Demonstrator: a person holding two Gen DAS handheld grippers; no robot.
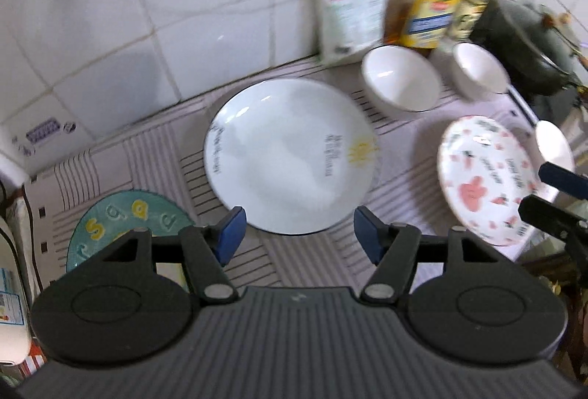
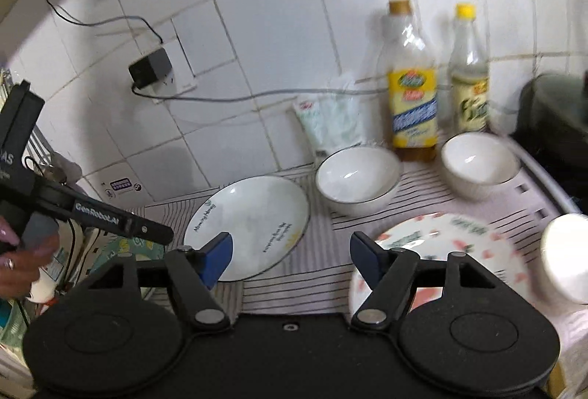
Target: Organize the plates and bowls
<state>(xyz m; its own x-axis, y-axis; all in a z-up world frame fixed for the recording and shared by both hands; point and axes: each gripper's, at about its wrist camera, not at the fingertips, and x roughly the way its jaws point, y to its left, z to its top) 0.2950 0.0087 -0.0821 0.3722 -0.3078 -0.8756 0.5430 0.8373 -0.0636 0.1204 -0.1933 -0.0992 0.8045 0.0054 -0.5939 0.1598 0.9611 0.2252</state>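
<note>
A large white plate with a sun drawing lies on the striped mat; it also shows in the right wrist view. My left gripper is open and empty, just in front of its near rim. A pink-flowered plate lies to the right, also in the right wrist view. My right gripper is open and empty, between the two plates. Two white bowls stand behind, also in the right wrist view. A teal lettered plate lies at the left.
Two bottles and a white pouch stand against the tiled wall. A dark pot sits at the far right. A third white bowl is at the mat's right edge. A plugged-in adapter hangs on the wall.
</note>
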